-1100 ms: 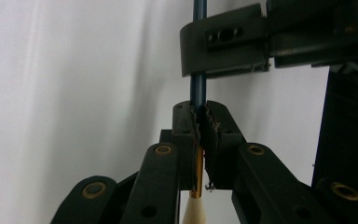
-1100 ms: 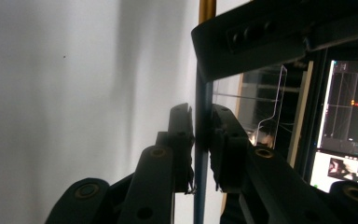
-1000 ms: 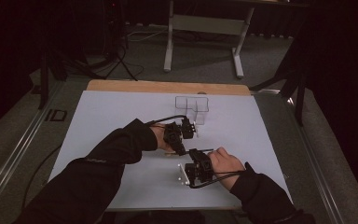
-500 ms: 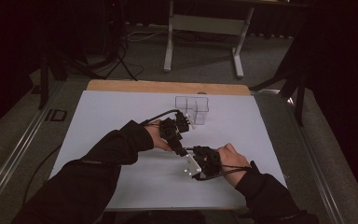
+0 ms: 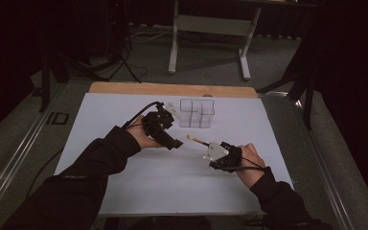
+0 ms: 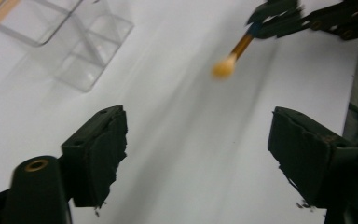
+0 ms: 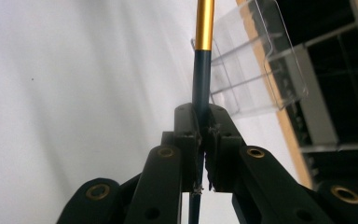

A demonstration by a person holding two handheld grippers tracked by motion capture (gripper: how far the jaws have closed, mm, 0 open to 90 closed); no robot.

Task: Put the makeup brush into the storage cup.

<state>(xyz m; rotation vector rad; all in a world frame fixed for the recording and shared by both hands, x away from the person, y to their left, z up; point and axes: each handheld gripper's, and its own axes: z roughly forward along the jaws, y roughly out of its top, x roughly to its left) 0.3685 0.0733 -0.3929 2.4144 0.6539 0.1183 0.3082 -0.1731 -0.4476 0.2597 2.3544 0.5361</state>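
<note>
Since the earlier high view, both hands have drawn apart and lifted off the white sheet [image 5: 139,177]: the left gripper [image 5: 171,142] has shifted toward the far left, while the right gripper [image 5: 210,152] has swung out to the right, carrying a slim makeup brush [image 5: 197,140] with it. Over the same interval the left jaws have been opening, and we see nothing between them.

Progress. We judge the pick-up and hand-over as done, since the brush is off the table and held by one gripper alone. What remains, in our reading, is to carry it to the clear compartmented organizer [image 5: 197,113] at the far side of the sheet and stand it in one of the cells; all cells appear empty, though the clear walls make this hard to confirm.

Grippers. In the left gripper view the two black jaws stand wide apart over bare sheet, touching nothing; the brush's pale tip [image 6: 223,68] hangs ahead of them, apart. In the right gripper view the jaws are pressed together on the dark lower handle [image 7: 200,79], whose gold section runs up toward the organizer [image 7: 256,70]. The brush lies nearly level, tip pointing toward the left gripper, near the organizer but not over it.
</note>
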